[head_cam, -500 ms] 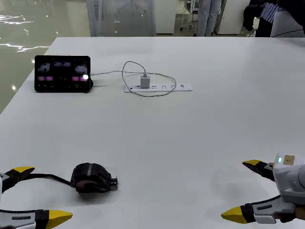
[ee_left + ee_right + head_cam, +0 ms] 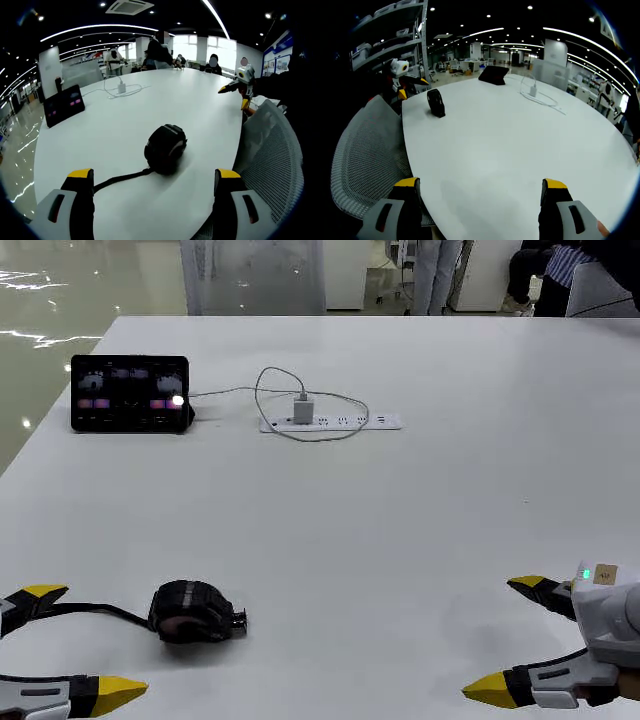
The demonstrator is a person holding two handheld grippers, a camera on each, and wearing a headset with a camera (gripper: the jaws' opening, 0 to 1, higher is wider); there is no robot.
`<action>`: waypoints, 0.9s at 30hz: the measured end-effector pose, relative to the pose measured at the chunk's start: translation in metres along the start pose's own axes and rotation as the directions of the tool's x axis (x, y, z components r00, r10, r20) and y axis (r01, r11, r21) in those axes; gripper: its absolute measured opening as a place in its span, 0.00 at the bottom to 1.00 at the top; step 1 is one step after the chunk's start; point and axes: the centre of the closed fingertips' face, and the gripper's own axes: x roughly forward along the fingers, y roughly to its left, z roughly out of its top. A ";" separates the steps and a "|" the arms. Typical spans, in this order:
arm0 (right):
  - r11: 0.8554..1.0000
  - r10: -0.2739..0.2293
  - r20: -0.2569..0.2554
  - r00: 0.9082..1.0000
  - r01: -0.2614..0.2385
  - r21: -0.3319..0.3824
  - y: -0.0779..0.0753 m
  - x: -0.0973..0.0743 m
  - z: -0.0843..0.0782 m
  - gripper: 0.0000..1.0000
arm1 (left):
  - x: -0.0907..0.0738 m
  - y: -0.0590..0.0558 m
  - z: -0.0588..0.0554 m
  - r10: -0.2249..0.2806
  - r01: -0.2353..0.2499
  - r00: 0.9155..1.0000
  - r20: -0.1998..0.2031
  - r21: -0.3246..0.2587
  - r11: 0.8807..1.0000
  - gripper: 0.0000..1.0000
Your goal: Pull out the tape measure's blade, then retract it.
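Tape measure (image 2: 192, 612) lies on the counter (image 2: 380, 530); left gripper (image 2: 82, 640) just beside it, right gripper (image 2: 505, 637) well apart, both jaws released

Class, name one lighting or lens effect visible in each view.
Head view: glare streaks on the glossy floor, a bright spot on the tablet. Left gripper view: fisheye bows the table edge. Right gripper view: ceiling light strips bend into arcs.

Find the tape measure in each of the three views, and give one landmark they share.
Head view: the tape measure lies lower left on the white table.
Left gripper view: it sits at centre, just ahead of the open jaws.
Right gripper view: it is upper left, near the table edge.
Shared landmark: the tablet.
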 end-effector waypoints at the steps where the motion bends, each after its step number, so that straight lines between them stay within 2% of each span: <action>1: 1.000 0.003 0.001 1.000 -0.003 0.002 0.001 0.000 0.000 0.99 | 0.000 0.001 -0.001 0.007 -0.007 1.000 -0.006 0.004 1.000 0.96; 3: 1.000 -0.001 0.014 1.000 0.001 -0.005 0.000 0.000 0.004 0.99 | 0.000 0.000 0.001 -0.004 0.004 1.000 0.001 0.004 1.000 0.95; 5: 1.000 0.000 0.017 1.000 0.000 -0.001 -0.001 0.000 0.004 0.99 | 0.001 -0.001 0.003 -0.015 0.015 1.000 0.011 -0.002 1.000 0.99; 11: 1.000 0.005 0.020 1.000 -0.005 0.000 -0.002 0.001 0.007 0.99 | 0.003 0.001 0.002 -0.035 0.035 0.999 -0.020 0.007 0.999 0.99; 13: 1.000 0.022 0.015 1.000 -0.023 0.012 0.000 0.002 0.007 0.99 | 0.003 0.001 0.004 -0.048 0.048 0.998 -0.026 0.010 0.999 0.99; 23: 0.999 0.029 0.005 1.000 -0.029 -0.025 0.000 0.008 0.011 0.99 | 0.006 0.008 0.016 -0.092 0.097 0.994 -0.064 0.078 0.992 0.99; 27: 0.998 0.037 0.003 0.999 -0.037 -0.052 0.001 0.012 0.016 0.99 | 0.009 0.011 0.019 -0.109 0.119 0.990 -0.094 0.112 0.987 0.99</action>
